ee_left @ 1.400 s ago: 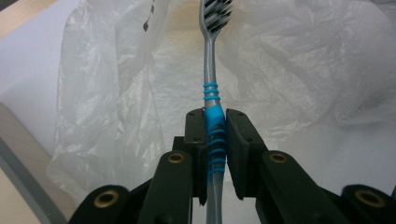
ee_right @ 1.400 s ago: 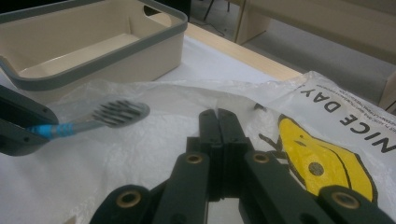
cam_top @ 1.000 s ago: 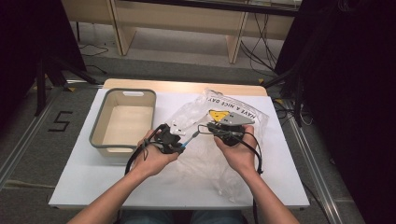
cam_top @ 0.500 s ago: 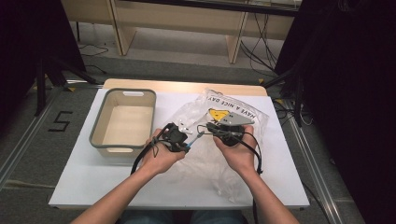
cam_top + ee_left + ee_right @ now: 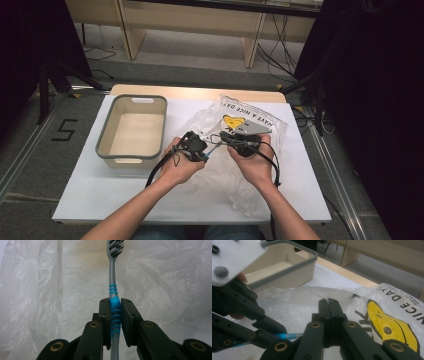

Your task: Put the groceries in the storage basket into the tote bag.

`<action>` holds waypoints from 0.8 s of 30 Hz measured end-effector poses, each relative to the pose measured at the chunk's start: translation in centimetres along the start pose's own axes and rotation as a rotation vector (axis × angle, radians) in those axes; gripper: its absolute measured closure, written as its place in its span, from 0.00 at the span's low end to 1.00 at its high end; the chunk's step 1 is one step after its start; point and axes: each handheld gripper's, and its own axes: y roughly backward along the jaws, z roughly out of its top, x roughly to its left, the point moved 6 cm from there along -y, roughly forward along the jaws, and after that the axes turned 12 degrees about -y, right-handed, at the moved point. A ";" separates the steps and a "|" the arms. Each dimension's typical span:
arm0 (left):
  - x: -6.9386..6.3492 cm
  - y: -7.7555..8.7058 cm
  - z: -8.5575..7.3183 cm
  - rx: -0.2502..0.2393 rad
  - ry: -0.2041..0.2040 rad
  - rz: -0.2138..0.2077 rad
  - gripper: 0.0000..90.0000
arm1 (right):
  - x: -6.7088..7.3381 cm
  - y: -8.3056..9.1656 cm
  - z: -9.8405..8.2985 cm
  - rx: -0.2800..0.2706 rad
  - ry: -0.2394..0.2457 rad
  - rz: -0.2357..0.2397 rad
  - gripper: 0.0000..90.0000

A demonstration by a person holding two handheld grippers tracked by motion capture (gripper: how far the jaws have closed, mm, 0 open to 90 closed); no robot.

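1. Before you, a white rectangular table (image 5: pixel 100 200) carries everything; a wooden shelf unit (image 5: pixel 200 20) stands on the floor behind it.
2. On the table's left half sits a beige plastic tub with a grey rim (image 5: pixel 131 129).
3. To the tub's right lies a crumpled clear plastic bag with a yellow print (image 5: pixel 235 175).
4. Over the bag, your left gripper (image 5: pixel 206 152) pinches a grey-and-blue toothbrush (image 5: pixel 113 300), just left of your right gripper (image 5: pixel 220 138), whose jaws nip the bag.

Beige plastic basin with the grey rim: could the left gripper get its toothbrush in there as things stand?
Probably yes: the basin sits open-topped beside the left gripper, which clamps the grey-and-blue toothbrush; nothing stands between.
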 end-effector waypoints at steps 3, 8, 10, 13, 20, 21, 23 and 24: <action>-0.1 -0.4 0.3 -0.014 -0.012 0.005 0.88 | 0.0 0.0 0.0 -0.001 0.000 0.002 1.00; 0.0 -0.9 0.7 -0.039 -0.034 0.015 0.88 | 0.0 0.1 0.0 0.000 0.002 0.005 1.00; 0.1 -1.1 0.8 -0.044 -0.036 0.021 0.88 | 0.0 0.0 0.0 -0.001 -0.001 0.005 1.00; 0.2 -1.4 1.0 -0.054 -0.029 0.026 0.88 | -0.1 0.0 0.0 0.001 -0.003 0.006 1.00; 0.3 -1.8 1.7 -0.101 -0.055 0.044 0.87 | -0.1 -0.1 0.0 -0.003 -0.008 0.006 1.00; 0.3 -1.9 1.8 -0.106 -0.053 0.047 0.87 | -0.2 0.0 0.0 -0.001 -0.007 0.005 1.00; 0.3 -2.0 1.9 -0.103 -0.054 0.049 0.87 | -0.2 0.0 0.0 -0.003 -0.008 0.005 1.00; 0.3 -2.1 1.9 -0.101 -0.063 0.052 0.87 | -0.2 0.0 0.0 -0.003 -0.009 0.006 1.00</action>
